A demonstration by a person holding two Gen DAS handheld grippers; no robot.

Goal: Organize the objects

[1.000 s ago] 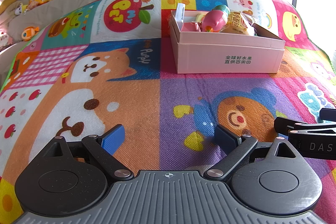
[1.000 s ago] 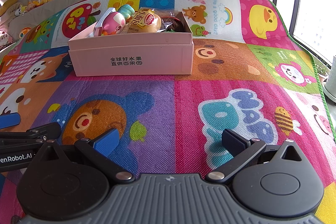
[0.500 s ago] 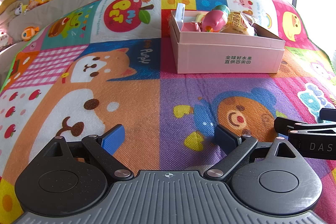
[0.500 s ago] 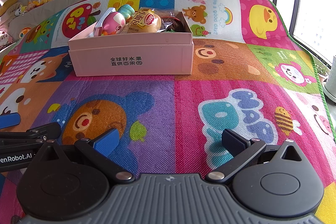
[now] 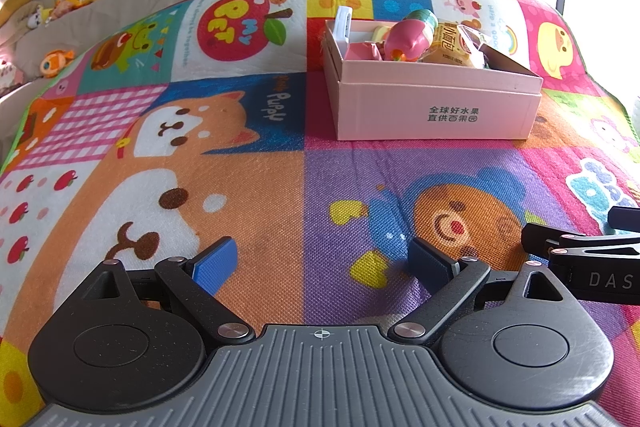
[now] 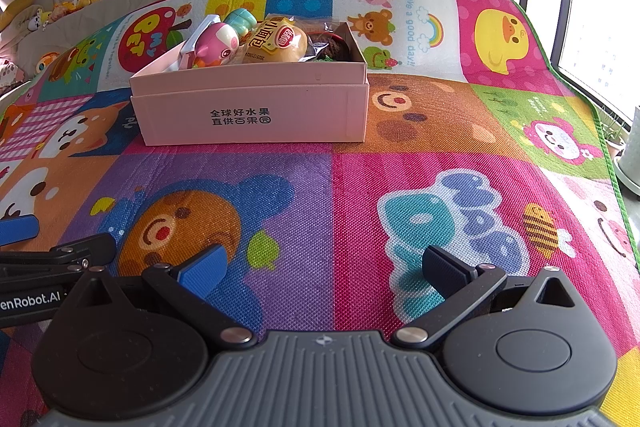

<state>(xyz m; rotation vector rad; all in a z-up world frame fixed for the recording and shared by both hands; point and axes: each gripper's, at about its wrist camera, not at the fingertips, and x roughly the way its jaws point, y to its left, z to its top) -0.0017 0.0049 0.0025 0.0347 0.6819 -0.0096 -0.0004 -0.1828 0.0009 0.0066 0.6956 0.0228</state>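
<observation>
Daylight enters from the window (image 6: 592, 39) at right, which is overexposed to white. The mat (image 5: 280, 187) is evenly lit, with soft shadows beside the box (image 6: 256, 115). Both views are sharp, with fisheye bending toward the edges.

We read two lines of black Chinese print, 全球好水果 over 直供百果园, on the front wall of the pink box (image 6: 256, 107). On the play mat (image 5: 240, 187), left of the box, stand "MY PET" and "Puppy"; right of the box, "Have a good day!". The left gripper (image 6: 24, 291) beside us bears "enRobot.AI"; the right gripper (image 5: 592, 267) bears "DAS".
</observation>
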